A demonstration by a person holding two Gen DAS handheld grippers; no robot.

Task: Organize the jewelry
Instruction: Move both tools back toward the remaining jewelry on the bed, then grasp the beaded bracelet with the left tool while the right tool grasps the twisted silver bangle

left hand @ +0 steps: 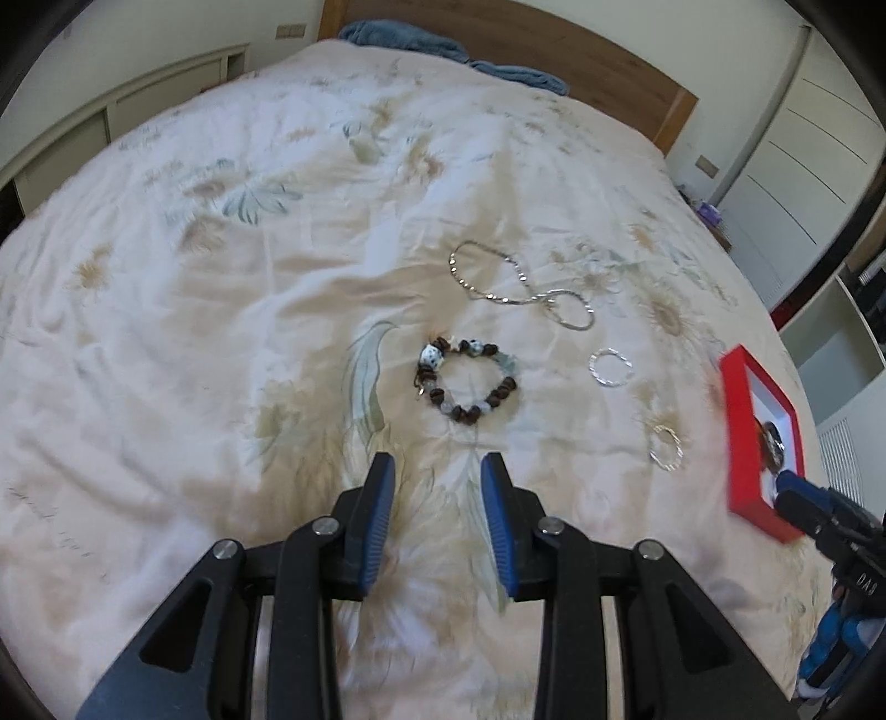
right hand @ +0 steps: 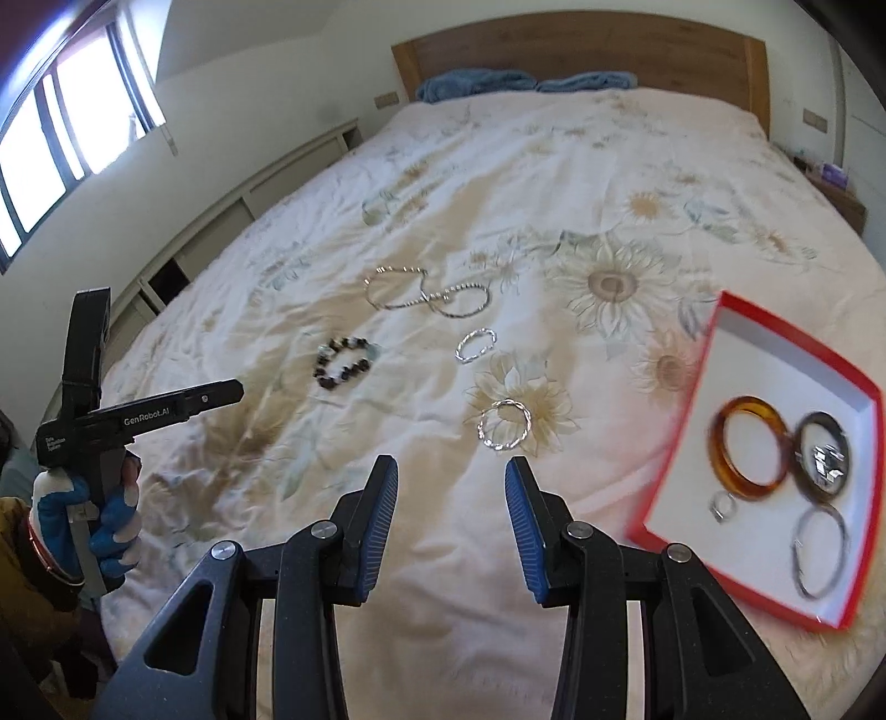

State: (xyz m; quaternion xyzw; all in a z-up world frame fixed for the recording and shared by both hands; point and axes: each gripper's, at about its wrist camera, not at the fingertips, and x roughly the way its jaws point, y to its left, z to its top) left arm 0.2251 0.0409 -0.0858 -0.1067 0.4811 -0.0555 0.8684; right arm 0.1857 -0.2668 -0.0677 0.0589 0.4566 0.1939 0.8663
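A dark beaded bracelet (left hand: 468, 382) lies on the floral bedspread just ahead of my open, empty left gripper (left hand: 437, 471); it also shows in the right wrist view (right hand: 344, 370). A silver chain necklace (left hand: 518, 279) (right hand: 426, 293) lies beyond it. Two twisted silver bangles (left hand: 611, 368) (left hand: 667, 447) lie to the right, also in the right wrist view (right hand: 475, 344) (right hand: 504, 425). A red box (right hand: 855, 387) (left hand: 742, 443) at the right holds an amber bangle (right hand: 747, 457), a dark bangle (right hand: 822, 462), a silver ring (right hand: 722, 505) and a silver bangle (right hand: 819, 551). My right gripper (right hand: 451, 473) is open and empty, near the closer silver bangle.
The bedspread (right hand: 498, 194) covers a wide bed with a wooden headboard (right hand: 581, 50) and blue pillows (right hand: 476, 83). Low cabinets (right hand: 249, 205) run along the left wall. A nightstand (right hand: 836, 194) stands at the far right. The left gripper body (right hand: 138, 412) shows at left.
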